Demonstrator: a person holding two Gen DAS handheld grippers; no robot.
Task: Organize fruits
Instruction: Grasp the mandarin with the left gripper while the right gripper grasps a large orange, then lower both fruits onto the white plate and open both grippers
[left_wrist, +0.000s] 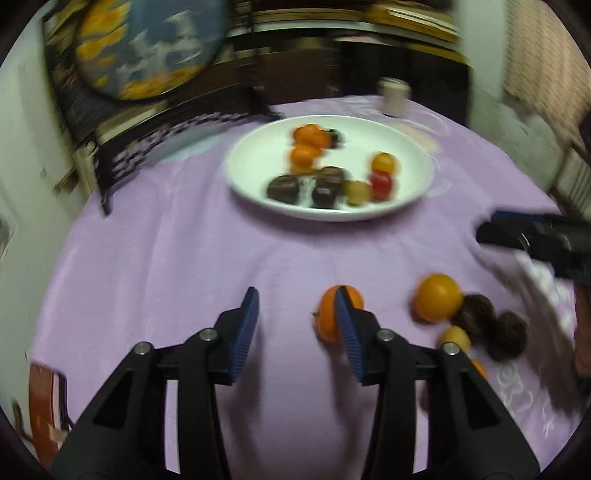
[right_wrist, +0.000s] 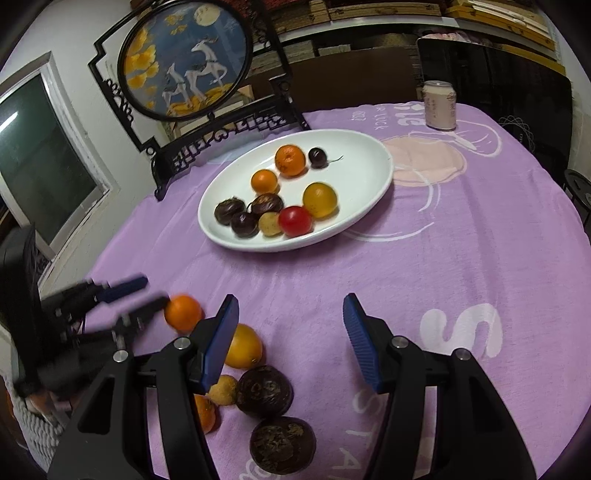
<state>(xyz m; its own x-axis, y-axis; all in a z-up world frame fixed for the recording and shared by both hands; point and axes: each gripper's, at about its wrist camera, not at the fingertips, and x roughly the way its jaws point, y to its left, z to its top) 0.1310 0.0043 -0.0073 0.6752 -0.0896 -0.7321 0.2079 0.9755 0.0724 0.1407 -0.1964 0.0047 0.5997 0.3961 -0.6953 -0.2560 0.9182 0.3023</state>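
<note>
The left gripper (left_wrist: 297, 299) hangs low over the purple-clothed surface (left_wrist: 166, 258), its blue-padded jaws wide apart with only cloth between them. A small orange (left_wrist: 327, 314) lies on the cloth just beyond the right-hand jaw, partly hidden behind its tip; whether they touch cannot be told from this blurred view. The same orange (right_wrist: 183, 312) shows in the right wrist view beside the tip of one jaw of the left gripper (right_wrist: 151, 291).

The right gripper (right_wrist: 291, 310) also hangs with its jaws spread, nothing between them but cloth. Beside its left-hand jaw lies a loose cluster of fruit: a yellow-orange citrus (right_wrist: 243, 345), a small pale yellow fruit (right_wrist: 223, 389), a small orange (right_wrist: 205, 411) half hidden behind the jaw, and two dark wrinkled fruits (right_wrist: 264, 391) (right_wrist: 282, 443) nearest the camera.

Well beyond both grippers, a white oval plate (right_wrist: 354, 147) sits on the cloth and holds sorted fruit: two oranges (right_wrist: 290, 158) (right_wrist: 264, 181) with a dark cherry-like fruit (right_wrist: 317, 157) beside them at the far end, then three dark fruits (right_wrist: 229, 211), a pale yellow fruit (right_wrist: 269, 223), a red fruit (right_wrist: 294, 220) and a yellow-orange one (right_wrist: 319, 199) bunched toward the near rim.

A pale drink can (right_wrist: 439, 105) stands upright at the far edge of the surface. A round deer painting in a black carved stand (right_wrist: 184, 55) rises behind the plate.
</note>
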